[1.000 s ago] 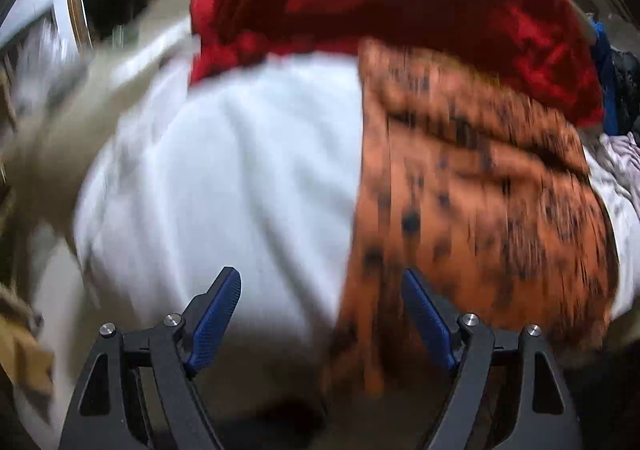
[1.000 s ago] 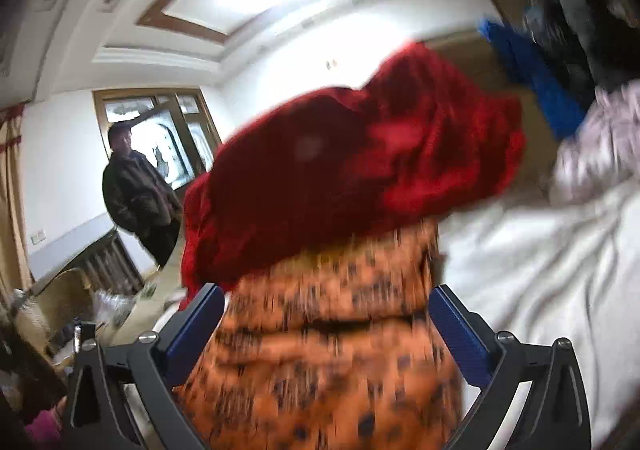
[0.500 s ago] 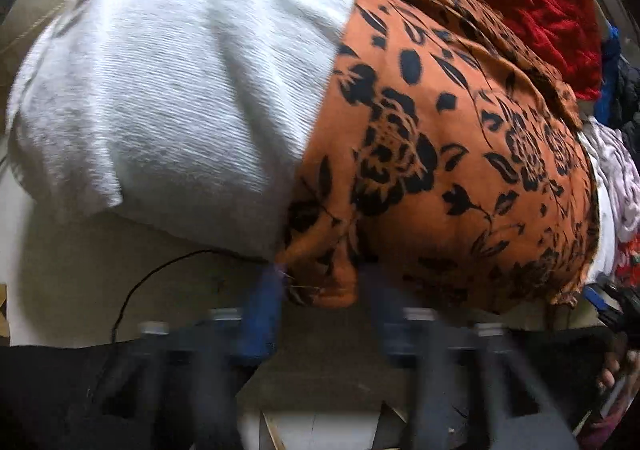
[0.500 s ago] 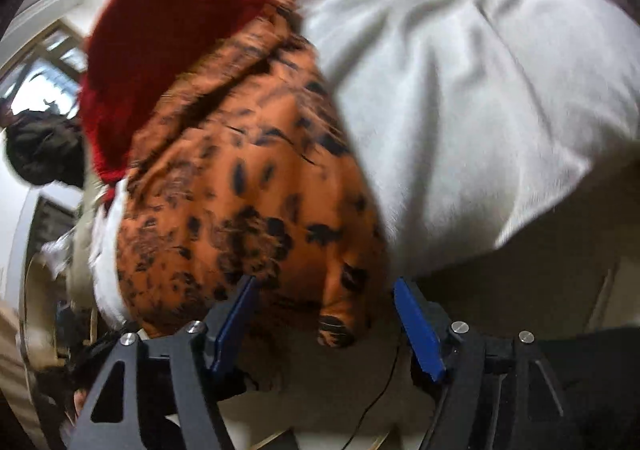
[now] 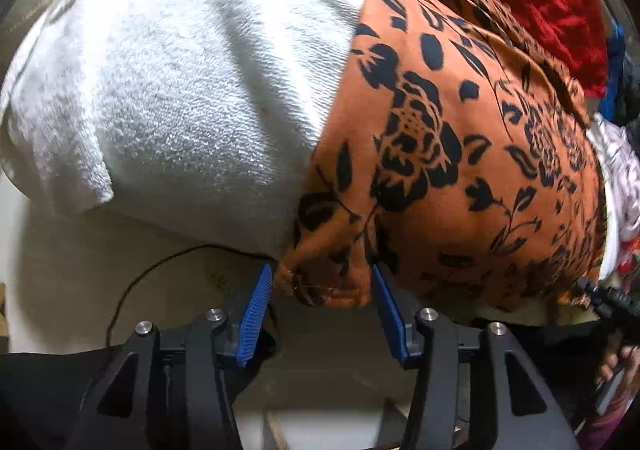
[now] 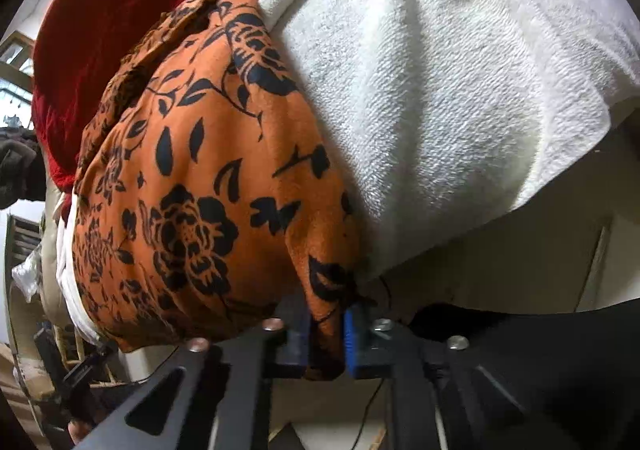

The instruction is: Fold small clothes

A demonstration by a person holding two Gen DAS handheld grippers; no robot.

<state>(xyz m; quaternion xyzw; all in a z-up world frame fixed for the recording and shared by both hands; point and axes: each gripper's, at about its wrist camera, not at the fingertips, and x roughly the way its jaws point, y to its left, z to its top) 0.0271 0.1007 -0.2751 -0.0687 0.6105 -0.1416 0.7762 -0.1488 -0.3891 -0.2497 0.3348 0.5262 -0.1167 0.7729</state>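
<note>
A white terry towel (image 5: 180, 89) fills the upper left of the left wrist view and the upper right of the right wrist view, draped over a pale surface (image 5: 72, 274). A thin black cord (image 5: 168, 262) curls across that surface, lower left, from under the towel's edge

Left claw (image 5: 322, 308) black, silver screws; right claw (image 6: 326, 334) ribbed blue pads

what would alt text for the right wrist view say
The right gripper is shut on the hanging corner of an orange cloth with black flowers. The cloth lies over a white towel, with red fabric behind.
</note>
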